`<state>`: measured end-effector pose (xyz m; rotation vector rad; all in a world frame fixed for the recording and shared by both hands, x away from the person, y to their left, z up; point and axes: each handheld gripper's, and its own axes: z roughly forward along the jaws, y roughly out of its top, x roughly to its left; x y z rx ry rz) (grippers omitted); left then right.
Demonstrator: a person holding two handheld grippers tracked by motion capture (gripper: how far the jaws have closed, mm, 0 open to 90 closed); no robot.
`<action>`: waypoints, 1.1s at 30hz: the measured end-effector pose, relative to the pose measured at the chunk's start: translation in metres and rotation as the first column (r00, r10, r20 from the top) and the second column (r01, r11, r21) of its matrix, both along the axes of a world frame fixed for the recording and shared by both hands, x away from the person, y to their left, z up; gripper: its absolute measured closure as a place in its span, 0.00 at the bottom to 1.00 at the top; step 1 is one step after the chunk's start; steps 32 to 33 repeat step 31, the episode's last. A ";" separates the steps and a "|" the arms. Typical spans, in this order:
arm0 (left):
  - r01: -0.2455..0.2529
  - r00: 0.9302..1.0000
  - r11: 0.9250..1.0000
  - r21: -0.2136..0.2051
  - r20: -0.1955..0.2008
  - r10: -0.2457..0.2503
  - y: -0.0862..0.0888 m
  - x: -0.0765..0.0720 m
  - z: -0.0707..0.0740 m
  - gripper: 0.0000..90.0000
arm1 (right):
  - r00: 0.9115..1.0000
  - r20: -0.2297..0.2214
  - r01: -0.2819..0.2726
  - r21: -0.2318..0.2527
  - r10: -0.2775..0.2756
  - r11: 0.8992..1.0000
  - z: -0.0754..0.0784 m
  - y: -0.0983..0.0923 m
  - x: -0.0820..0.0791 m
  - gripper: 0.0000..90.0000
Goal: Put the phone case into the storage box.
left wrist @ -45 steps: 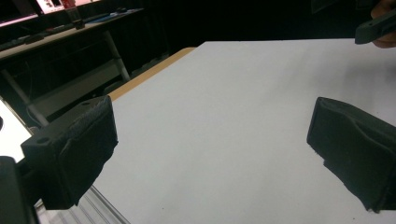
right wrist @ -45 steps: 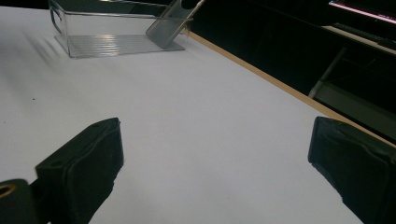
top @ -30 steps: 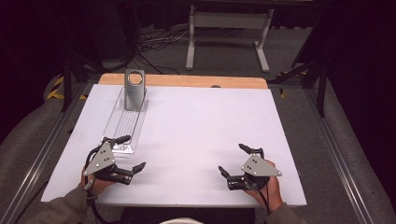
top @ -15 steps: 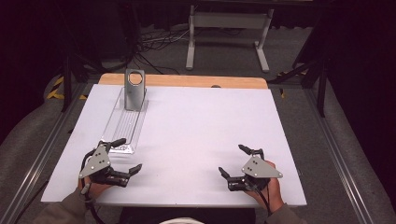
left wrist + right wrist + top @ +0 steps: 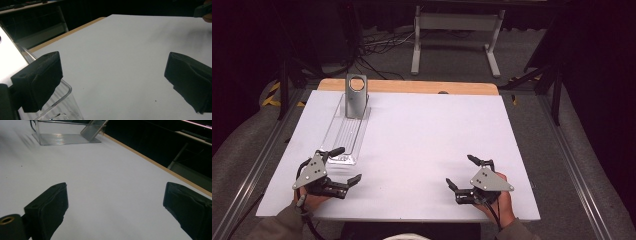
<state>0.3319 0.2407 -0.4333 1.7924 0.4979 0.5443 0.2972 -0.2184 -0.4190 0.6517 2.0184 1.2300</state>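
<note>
The clear tray (image 5: 346, 134) could get bumped. The left gripper (image 5: 341, 165) has its far finger right over the near end of that tray, and the tray looks light and slippery. If the hand pushes ahead without lining up, I think the finger would shove the tray along the white bench (image 5: 427, 145) and not grab it. The tall metal stand (image 5: 356, 96) at the far end of the tray could then tip or slide too, since it is tall and thin. Clear plastic is also hard to see, so it would be easy to miss the edge.

Both sets of fingers are spread wide and hold nothing. In the left gripper view, one finger (image 5: 37, 82) hangs over the tray's rounded corner (image 5: 65, 90), very near it; I cannot tell if they touch. The other finger (image 5: 190, 82) is well apart from the tray, over bare bench. So only the tray's corner is between the fingers, not its whole end.

In the high view, the tray runs from the left gripper toward 12 o'clock, with the stand at its far end near the wooden edge.

The right gripper (image 5: 459, 172) sits at the near right of the bench, well apart from the tray. From there the tray lies at about 10 o'clock. In the right gripper view, the tray (image 5: 65, 138) is far off past the fingers (image 5: 47, 210), with only white bench between.
</note>
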 end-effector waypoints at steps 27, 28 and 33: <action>-0.004 1.000 1.000 0.008 0.000 0.004 0.000 0.002 0.000 0.02 | 1.000 0.006 0.001 -0.005 -0.001 1.000 -0.001 0.000 0.000 0.08; -0.001 1.000 1.000 0.012 -0.003 0.001 0.000 0.002 0.000 0.02 | 1.000 0.005 0.002 -0.004 -0.002 1.000 -0.001 0.000 0.000 0.08; -0.011 1.000 1.000 0.005 -0.002 0.011 0.000 0.003 0.000 0.02 | 1.000 0.005 0.001 0.000 -0.001 1.000 -0.001 -0.001 0.001 0.08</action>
